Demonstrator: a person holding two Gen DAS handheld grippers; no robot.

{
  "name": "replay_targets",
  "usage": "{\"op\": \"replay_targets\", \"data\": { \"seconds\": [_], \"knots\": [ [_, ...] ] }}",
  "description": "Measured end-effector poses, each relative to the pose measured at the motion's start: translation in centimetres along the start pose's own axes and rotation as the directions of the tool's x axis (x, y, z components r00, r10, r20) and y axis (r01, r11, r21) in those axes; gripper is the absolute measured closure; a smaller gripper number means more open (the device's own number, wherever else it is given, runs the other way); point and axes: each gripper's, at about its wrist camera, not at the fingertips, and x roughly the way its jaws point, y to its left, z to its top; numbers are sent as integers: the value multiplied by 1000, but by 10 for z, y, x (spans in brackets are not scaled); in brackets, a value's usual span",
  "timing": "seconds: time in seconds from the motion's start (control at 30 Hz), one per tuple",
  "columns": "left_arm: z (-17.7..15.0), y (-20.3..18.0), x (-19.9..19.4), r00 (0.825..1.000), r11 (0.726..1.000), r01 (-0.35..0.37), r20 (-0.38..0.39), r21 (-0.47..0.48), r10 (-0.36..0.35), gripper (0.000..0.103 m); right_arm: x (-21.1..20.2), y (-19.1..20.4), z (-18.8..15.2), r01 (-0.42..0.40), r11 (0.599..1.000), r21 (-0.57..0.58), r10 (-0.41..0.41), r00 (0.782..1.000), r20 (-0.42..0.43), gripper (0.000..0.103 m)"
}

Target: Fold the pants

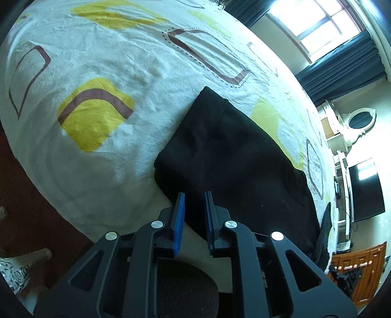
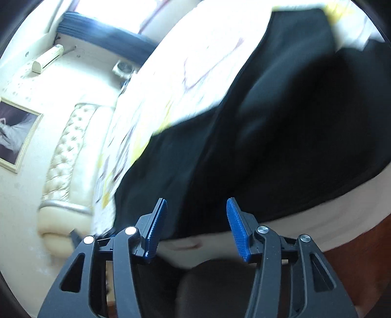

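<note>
A bed is wearing a white cover with yellow and brown shapes. Dark blue curtains are hanging beside a bright window. A black television is standing near white shelving. A cream tufted headboard is showing below a framed picture.

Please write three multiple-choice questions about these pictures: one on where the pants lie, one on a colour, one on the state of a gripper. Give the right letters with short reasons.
1. Where do the black pants lie?
A. On the floor
B. On the bed sheet, near its edge
C. On a chair

2. What colour are the pads of the fingers?
A. Blue
B. Red
C. White

3. How is the right gripper?
A. Shut on the pants
B. Shut, empty
C. Open, empty

Answers: B, sheet shows around the pants; A, ribbed blue pads; C, wide gap, nothing between.
</note>
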Motion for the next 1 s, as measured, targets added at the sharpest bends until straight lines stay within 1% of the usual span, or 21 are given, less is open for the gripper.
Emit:
{"op": "replay_targets", "data": {
  "seconds": [0.07,0.13,0.17,0.23,0.27,0.33,0.4,0.43,0.47,0.5,0.53,0.57,0.6,0.67,0.73,0.77,0.8,0.83,0.9,0.97,1.0],
  "knots": [
    [-2,-2,-8,999,999,-18,35,35,17,83,-41,-38,24,64,997,34,-67,992,110,52],
    [-2,-7,-16,996,997,-31,88,70,25,60,-80,-85,52,117,987,112,-138,970,198,51],
    [-2,-11,-18,993,995,-34,116,93,23,53,-97,-109,66,149,978,148,-181,956,230,48],
    [-2,-20,-21,987,990,-49,158,131,28,36,-124,-154,91,236,946,220,-292,917,270,47],
    [-3,-24,-21,986,988,-46,168,144,22,33,-133,-175,102,275,927,254,-343,896,282,47],
    [-4,-32,-18,986,988,-42,168,145,18,29,-137,-205,117,309,909,280,-384,882,273,47],
    [-5,-37,-11,989,991,-31,150,131,11,26,-130,-221,130,381,887,262,-444,859,254,47],
    [-7,-40,-8,990,992,-34,143,121,16,25,-122,-230,135,403,883,240,-454,862,226,47],
    [-8,-43,-4,991,993,-35,133,111,20,25,-112,-235,138,403,887,224,-446,874,192,47],
    [-10,-45,0,992,994,-33,122,104,20,25,-101,-236,139,411,888,207,-446,879,167,45],
    [-11,-48,4,994,995,-34,109,97,23,24,-95,-232,137,438,881,176,-465,869,167,45],
    [-13,-49,9,995,995,-37,96,89,28,24,-92,-228,138,473,872,127,-489,858,160,50],
    [-15,-50,13,996,996,-38,85,79,31,24,-90,-222,139,496,865,76,-502,852,146,68],
    [-18,-52,22,997,998,-38,66,51,35,24,-81,-200,148,498,867,14,-496,859,126,88],
    [-21,-55,27,998,999,-42,57,29,40,23,-85,-184,157,579,814,-39,-566,808,163,89],
    [-22,-57,29,998,999,-43,56,23,42,23,-88,-177,163,624,779,-61,-603,773,197,89],
    [-23,-60,29,997,999,-43,61,22,42,23,-95,-172,167,675,734,-78,-643,727,242,89],
    [-24,-62,29,997,999,-44,69,23,42,21,-106,-168,171,699,710,-87,-657,702,274,89],
    [-26,-66,27,996,999,-42,84,27,39,17,-111,-171,179,722,687,-78,-676,675,295,89],
    [-29,-67,29,996,999,-36,84,24,34,16,-99,-193,188,729,681,-73,-693,673,258,87],
    [-30,-66,31,997,999,-33,74,23,31,16,-95,-204,187,743,667,-64,-712,660,240,86]
  ]
}}
